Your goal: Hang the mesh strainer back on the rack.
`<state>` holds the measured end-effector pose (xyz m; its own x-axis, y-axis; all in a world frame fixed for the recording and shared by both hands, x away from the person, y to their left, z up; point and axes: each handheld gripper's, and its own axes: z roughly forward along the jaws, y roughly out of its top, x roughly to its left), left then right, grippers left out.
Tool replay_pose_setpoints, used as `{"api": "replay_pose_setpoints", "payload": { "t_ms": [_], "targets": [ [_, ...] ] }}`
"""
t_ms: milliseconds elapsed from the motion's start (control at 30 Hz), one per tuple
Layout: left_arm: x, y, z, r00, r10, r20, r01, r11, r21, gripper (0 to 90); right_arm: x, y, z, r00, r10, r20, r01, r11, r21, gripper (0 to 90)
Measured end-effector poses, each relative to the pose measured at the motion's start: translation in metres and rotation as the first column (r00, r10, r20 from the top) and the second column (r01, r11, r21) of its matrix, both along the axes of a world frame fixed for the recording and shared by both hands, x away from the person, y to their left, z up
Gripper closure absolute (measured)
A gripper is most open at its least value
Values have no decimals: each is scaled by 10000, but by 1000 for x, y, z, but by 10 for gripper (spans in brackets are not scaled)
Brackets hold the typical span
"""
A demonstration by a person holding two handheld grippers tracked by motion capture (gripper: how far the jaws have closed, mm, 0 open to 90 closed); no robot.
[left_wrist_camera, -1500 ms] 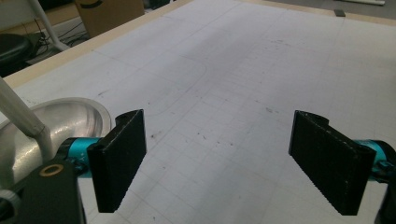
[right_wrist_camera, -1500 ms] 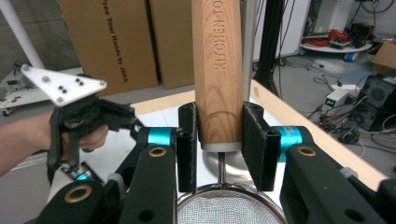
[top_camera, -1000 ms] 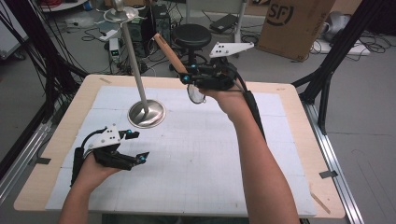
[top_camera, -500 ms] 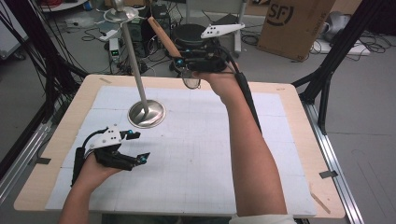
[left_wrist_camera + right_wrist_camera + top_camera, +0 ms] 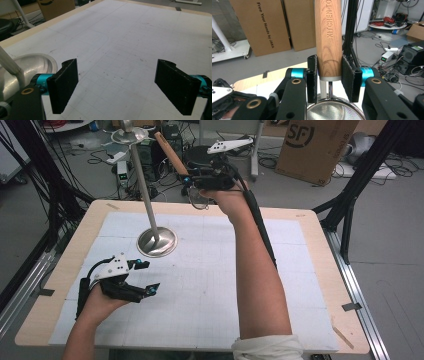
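I see one wooden-handled strainer [image 5: 328, 37] clamped in my right gripper [image 5: 329, 75], raised beyond the one metal stand [image 5: 156, 241]; my left gripper [image 5: 120, 85] gapes empty just beside its base.

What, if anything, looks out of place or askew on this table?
The metal stand leans: its pole tilts away from its round base instead of rising straight. Otherwise nothing is spilled or broken. The right tongs grip the wooden handle of a strainer; the left tongs rest open.
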<state>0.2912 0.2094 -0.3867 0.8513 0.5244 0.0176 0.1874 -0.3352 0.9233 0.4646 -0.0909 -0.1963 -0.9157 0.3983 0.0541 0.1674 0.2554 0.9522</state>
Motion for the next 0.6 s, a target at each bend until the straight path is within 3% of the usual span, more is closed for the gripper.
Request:
{"api": "replay_pose_setpoints", "payload": {
  "t_ms": [300,600],
  "targets": [
    [0,2,0,10000,15,19,-15,10000,-16,196,6,12,-1,9998,156,-101,-158,9997,-183,683],
    [0,2,0,10000,33,-11,-33,10000,-57,196,1,32,-3,9982,593,-65,-595,9971,-468,683]
  ]
}}
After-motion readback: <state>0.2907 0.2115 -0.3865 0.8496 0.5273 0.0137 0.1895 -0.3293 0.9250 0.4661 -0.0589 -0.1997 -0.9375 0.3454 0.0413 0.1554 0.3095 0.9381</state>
